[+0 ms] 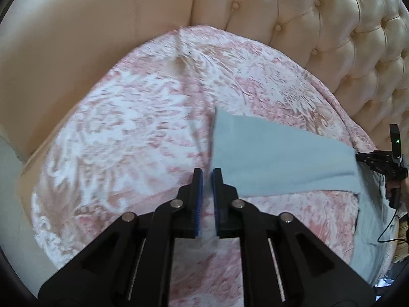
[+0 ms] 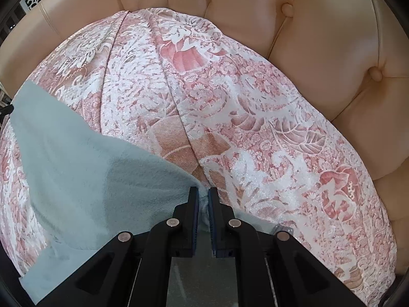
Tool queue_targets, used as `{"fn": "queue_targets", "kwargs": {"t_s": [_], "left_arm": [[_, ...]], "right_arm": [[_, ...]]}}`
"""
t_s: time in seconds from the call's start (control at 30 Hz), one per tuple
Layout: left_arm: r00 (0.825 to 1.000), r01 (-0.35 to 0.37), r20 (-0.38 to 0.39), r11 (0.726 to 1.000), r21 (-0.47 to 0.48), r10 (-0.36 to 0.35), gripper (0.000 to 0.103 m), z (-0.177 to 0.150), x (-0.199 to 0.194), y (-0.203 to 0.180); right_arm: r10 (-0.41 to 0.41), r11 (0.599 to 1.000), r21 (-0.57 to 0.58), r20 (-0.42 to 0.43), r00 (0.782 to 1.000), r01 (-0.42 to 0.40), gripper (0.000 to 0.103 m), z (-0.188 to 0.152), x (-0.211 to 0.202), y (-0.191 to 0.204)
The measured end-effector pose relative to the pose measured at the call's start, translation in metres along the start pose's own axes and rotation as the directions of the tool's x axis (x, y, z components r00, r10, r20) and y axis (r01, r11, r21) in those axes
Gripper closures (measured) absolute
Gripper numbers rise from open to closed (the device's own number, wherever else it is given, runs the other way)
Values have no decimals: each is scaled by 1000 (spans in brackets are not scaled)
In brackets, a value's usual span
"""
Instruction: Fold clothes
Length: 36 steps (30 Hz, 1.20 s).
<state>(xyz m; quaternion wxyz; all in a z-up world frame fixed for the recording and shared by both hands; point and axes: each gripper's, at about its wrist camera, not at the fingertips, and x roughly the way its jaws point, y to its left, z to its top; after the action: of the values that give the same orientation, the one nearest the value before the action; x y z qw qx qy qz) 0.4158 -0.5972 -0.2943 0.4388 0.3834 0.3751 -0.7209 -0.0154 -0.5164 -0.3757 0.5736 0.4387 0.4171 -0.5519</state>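
A light blue garment (image 1: 268,158) lies stretched in a folded band over the pink-and-white patterned bedspread (image 1: 127,128). My left gripper (image 1: 207,172) is shut on its left edge, with cloth running down between the blue pads. At the far right of the left wrist view, the right gripper (image 1: 358,156) pinches the other end. In the right wrist view, the right gripper (image 2: 203,192) is shut on a bunched bit of the garment (image 2: 89,179), which spreads away to the left over the bedspread (image 2: 255,128).
A cream tufted headboard (image 1: 332,38) curves around the back and right, and is close behind the bedspread in the right wrist view (image 2: 319,38). More blue fabric hangs over the bed's right edge (image 1: 370,230). A black cable (image 1: 388,225) dangles below the right gripper.
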Motion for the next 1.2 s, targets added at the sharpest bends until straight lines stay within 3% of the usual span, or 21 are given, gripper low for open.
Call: {"fn": "queue_targets", "kwargs": {"t_s": [0.07, 0.13, 0.33, 0.43, 0.5, 0.57, 0.6, 0.67, 0.77, 0.83, 0.87, 0.97, 1.03, 1.2], "left_arm": [[998, -51, 30, 999, 3, 51, 91, -1, -11, 3], [994, -7, 106, 1000, 3, 7, 91, 5, -26, 0], [985, 131, 78, 968, 216, -151, 91, 39, 11, -78], [1000, -2, -23, 940, 341, 11, 93, 32, 60, -96], [1000, -30, 9, 934, 355, 28, 91, 32, 53, -88], [994, -110, 32, 931, 347, 106, 91, 35, 48, -68], [998, -67, 8, 946, 317, 68, 93, 37, 46, -55], [991, -135, 19, 940, 314, 135, 93, 40, 40, -52], [996, -68, 71, 956, 284, 49, 91, 40, 13, -70], [994, 0, 105, 951, 309, -34, 80, 37, -6, -94], [992, 25, 109, 943, 331, -65, 68, 36, -10, -108], [979, 148, 70, 904, 401, -191, 66, 28, -8, -159], [968, 204, 42, 869, 450, -248, 66, 23, 1, -196], [965, 250, -79, 792, 557, -249, 66, 4, 38, -272]], "right_arm": [[0, 1000, -2, -3, 1000, 0, 96, -1, 2, 3], [3, 1000, 1, -4, 1000, -3, 96, -2, 4, 7], [25, 999, 30, -8, 1000, -25, 95, -1, 4, 13], [38, 998, 45, -10, 999, -38, 95, -1, 5, 15], [48, 998, 52, -8, 999, -48, 95, -2, 5, 17], [53, 997, 53, -3, 999, -53, 95, -3, 5, 20], [55, 997, 52, -1, 998, -55, 95, -3, 5, 21], [58, 997, 59, 1, 998, -58, 95, -4, 5, 24], [77, 993, 89, -2, 997, -77, 92, -3, 2, 27], [85, 991, 99, 42, 996, -89, 92, -6, -22, 30], [83, 990, 105, 95, 992, -93, 90, -11, -41, 32], [56, 986, 138, 235, 970, -90, 75, -25, -99, 32], [118, 975, 152, 257, 959, -161, 72, -68, -128, 27], [138, 932, 282, 300, 944, -226, 71, -137, -121, 63]]}}
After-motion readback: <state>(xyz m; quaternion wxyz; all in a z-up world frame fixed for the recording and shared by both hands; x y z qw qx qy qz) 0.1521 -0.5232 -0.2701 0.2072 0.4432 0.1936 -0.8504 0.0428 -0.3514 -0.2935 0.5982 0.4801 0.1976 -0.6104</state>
